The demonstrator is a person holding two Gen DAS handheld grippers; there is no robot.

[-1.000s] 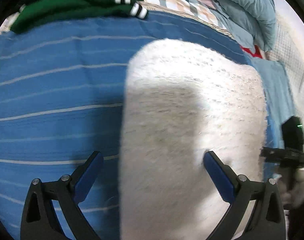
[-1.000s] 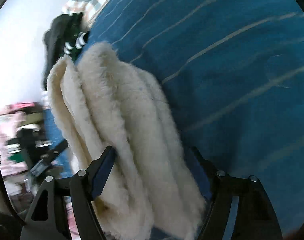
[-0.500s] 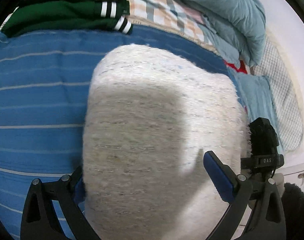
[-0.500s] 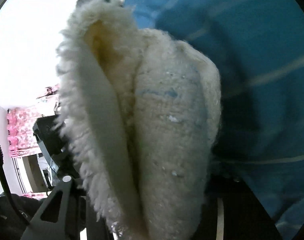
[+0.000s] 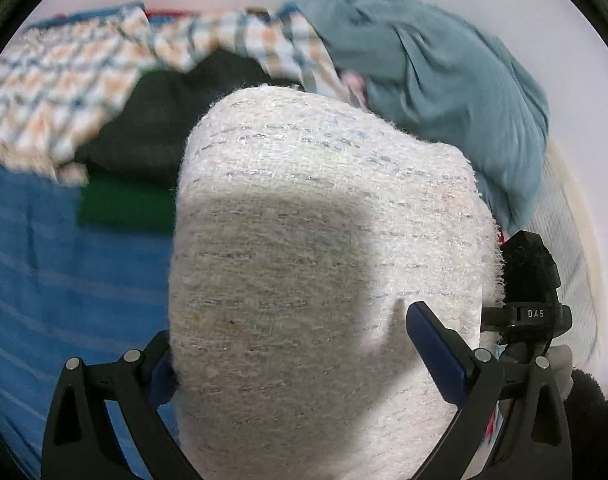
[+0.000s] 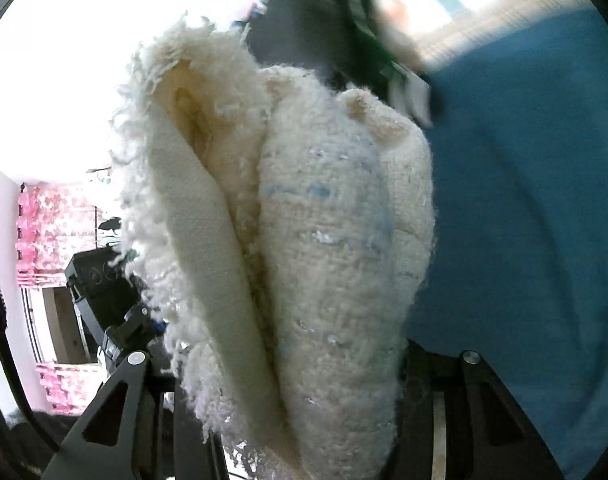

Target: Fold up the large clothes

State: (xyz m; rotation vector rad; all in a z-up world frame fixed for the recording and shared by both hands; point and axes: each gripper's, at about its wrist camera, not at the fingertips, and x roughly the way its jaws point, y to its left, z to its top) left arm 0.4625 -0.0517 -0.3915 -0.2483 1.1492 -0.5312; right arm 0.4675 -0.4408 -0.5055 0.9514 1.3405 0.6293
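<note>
A folded cream woolly garment (image 5: 324, 264) fills the middle of the left wrist view, lifted above the blue striped bedspread (image 5: 44, 280). My left gripper (image 5: 300, 356) has its jaws wide apart with the garment lying between them; its right blue pad (image 5: 432, 344) rests against the cloth. In the right wrist view the same garment (image 6: 304, 248) shows its folded layers end-on. My right gripper (image 6: 288, 380) is shut on its thick bundle. The right gripper's body (image 5: 528, 292) shows at the garment's right edge in the left wrist view.
Behind the garment lies a stack of folded clothes, a black one (image 5: 152, 128) on a green one (image 5: 124, 204). A checked quilt (image 5: 64, 88) and a grey-blue pillow (image 5: 456, 80) lie at the bed's head. A white wall is beyond.
The garment has been lifted off the bedspread and carried toward the stack of folded clothes. Both views have tilted up, so the pillow and wall now show.
</note>
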